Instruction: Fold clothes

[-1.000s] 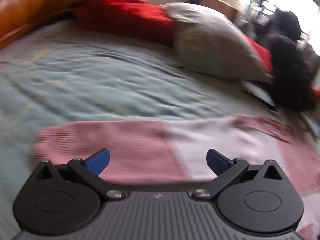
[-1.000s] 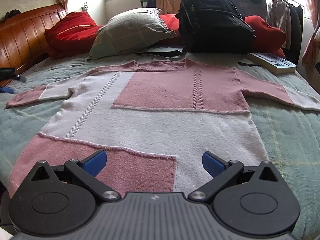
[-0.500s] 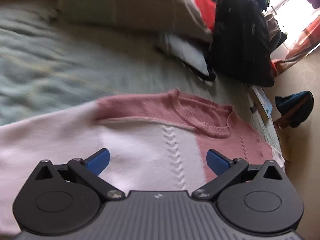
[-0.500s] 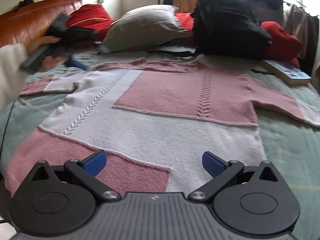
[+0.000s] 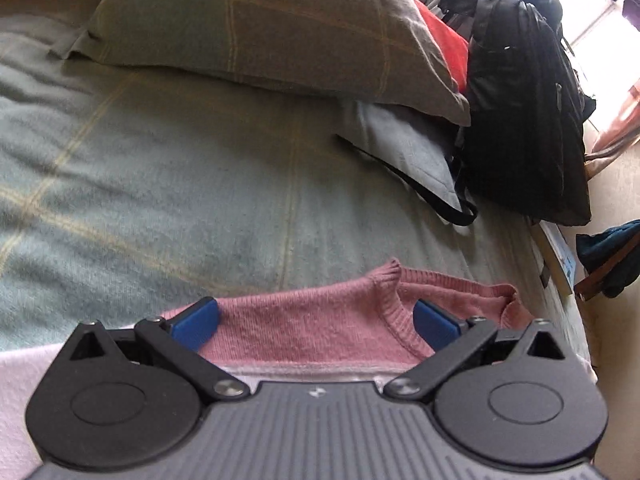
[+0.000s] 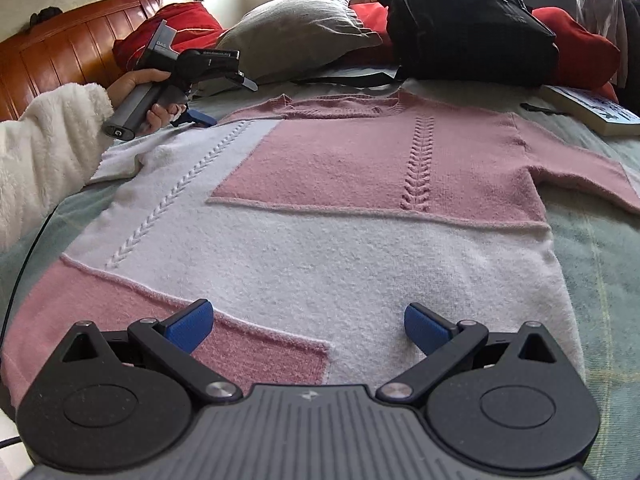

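Shifted since half a second ago, in the left wrist view: left gripper [image 5: 316,322] now sits over the sweater's [image 5: 320,328] shoulder edge and ribbed collar [image 5: 394,322], where earlier lay the pale chest panel with its cable line. Blue fingertips [image 5: 194,322] spread wide, the pink knit lying between them, nothing pinched. Beyond, green-grey blanket [image 5: 180,184], grey pillow [image 5: 260,20] with a pale label at its top edge, lettering too blurred to read, and black backpack [image 5: 520,112] leaning at the right. No motion blur now, unlike the earlier shot.

Right wrist view: right gripper [image 6: 308,326] hovering low over the sweater's [image 6: 320,208] hem, blue fingertips [image 6: 424,328] spread apart, gripping nothing, much as half a second ago. Sweater lying flat and face up on the blanket [image 6: 600,264], pink and white blocks, sleeves out to both sides. At upper left, left hand [image 6: 148,100] in a fluffy white sleeve holding the left gripper [image 6: 212,100] at the far shoulder, closer to the collar [image 6: 340,106] than before. Small white print on that gripper's dark body, too small to read. Book [image 6: 588,114] with a printed cover at the right edge, its text illegible. Backpack [image 6: 468,20], pillow [image 6: 300,28] and wooden headboard [image 6: 68,48] behind.
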Action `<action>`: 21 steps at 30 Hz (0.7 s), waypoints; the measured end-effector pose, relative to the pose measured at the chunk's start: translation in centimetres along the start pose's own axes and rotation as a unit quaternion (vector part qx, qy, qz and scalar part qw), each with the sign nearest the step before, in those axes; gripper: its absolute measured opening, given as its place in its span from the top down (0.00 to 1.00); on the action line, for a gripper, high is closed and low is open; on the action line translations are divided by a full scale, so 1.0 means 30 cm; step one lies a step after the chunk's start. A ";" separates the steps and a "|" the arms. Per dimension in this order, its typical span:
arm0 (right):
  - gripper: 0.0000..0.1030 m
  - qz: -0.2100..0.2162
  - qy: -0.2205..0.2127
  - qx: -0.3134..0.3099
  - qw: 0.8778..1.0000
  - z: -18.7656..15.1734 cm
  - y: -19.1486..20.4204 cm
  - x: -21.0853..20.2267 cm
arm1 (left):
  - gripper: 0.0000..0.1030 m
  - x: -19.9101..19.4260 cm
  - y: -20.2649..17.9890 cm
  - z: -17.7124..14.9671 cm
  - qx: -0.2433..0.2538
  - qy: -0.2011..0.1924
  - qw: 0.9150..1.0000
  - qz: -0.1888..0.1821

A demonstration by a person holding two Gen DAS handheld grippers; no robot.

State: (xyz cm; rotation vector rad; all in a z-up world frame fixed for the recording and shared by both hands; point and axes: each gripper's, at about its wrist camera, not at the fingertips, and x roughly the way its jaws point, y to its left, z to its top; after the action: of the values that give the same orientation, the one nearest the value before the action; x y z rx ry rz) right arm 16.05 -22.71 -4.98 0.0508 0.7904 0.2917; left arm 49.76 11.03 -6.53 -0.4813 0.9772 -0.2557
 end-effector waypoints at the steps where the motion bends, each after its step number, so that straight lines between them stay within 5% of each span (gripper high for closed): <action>1: 0.00 0.000 -0.001 0.001 1.000 -0.001 0.000 -0.001 | 0.01 -0.005 0.000 0.003 -0.003 0.000 1.000 0.000; 11: 0.00 -0.002 -0.004 0.003 1.000 -0.011 0.007 -0.013 | 0.01 -0.152 -0.020 -0.006 0.004 0.005 1.000 -0.009; 21: 0.00 -0.001 -0.002 0.001 1.000 -0.012 0.006 -0.008 | 0.01 -0.068 0.045 -0.010 -0.014 -0.006 1.000 0.010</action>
State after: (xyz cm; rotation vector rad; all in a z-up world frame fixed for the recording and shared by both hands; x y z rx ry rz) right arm 15.58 -22.62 -5.04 0.0520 0.7862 0.2894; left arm 48.40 12.98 -5.86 -0.4983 0.9747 -0.2200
